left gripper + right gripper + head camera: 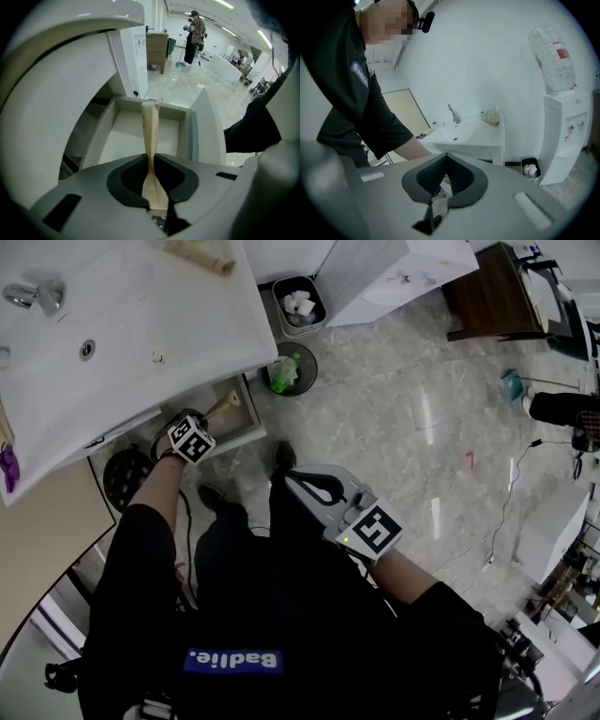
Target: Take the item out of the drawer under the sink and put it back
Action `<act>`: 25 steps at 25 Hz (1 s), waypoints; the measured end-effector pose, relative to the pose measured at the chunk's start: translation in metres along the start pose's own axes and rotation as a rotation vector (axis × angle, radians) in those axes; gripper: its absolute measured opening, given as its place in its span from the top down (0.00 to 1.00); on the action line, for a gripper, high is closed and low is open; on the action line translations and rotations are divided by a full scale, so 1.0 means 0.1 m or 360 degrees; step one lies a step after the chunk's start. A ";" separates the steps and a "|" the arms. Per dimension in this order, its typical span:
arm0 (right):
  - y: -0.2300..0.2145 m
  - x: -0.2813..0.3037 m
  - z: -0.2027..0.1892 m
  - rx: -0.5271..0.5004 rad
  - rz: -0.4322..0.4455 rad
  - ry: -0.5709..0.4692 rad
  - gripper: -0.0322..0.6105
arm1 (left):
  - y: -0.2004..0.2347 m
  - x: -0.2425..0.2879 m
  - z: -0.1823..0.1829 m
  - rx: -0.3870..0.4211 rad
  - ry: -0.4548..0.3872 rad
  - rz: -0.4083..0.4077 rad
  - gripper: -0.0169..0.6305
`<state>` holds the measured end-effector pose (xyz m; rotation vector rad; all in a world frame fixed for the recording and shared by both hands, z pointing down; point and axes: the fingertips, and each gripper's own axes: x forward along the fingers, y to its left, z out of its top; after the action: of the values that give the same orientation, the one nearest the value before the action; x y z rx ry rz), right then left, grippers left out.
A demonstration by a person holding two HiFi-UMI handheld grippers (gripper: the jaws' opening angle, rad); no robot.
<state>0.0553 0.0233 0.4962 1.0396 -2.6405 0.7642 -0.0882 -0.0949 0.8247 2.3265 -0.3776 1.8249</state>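
A thin tan paper-wrapped item is pinched at its lower end between the pads of my left gripper, which is shut on it. The item points forward over the open white drawer under the sink. In the head view the left gripper is at the drawer just below the basin's edge, with the item sticking out over it. My right gripper hangs near the person's waist, away from the drawer. Its jaws are shut with nothing between them.
The white sink basin with its faucet overhangs the drawer. A bin of white scraps and a round bin with a green bag stand beside it. A water dispenser is at the right. A dark round object lies under the sink.
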 end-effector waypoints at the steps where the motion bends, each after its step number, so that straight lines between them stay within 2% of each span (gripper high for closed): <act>1: -0.01 0.01 -0.01 0.0002 -0.0002 0.0004 0.95 | 0.01 0.04 -0.02 0.0003 0.0011 -0.0008 0.90; 14: -0.12 0.07 -0.19 0.0050 -0.0038 0.0052 0.95 | -0.02 0.49 -0.05 0.0067 0.0089 -0.0078 0.90; 25: -0.23 0.03 -0.20 0.0061 -0.0085 0.0057 0.95 | -0.05 0.61 -0.04 0.0081 0.0116 -0.0123 0.90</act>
<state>0.0688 0.0179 0.5227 1.0912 -2.5667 0.8175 -0.0767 -0.0947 0.8848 2.2654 -0.2312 1.8976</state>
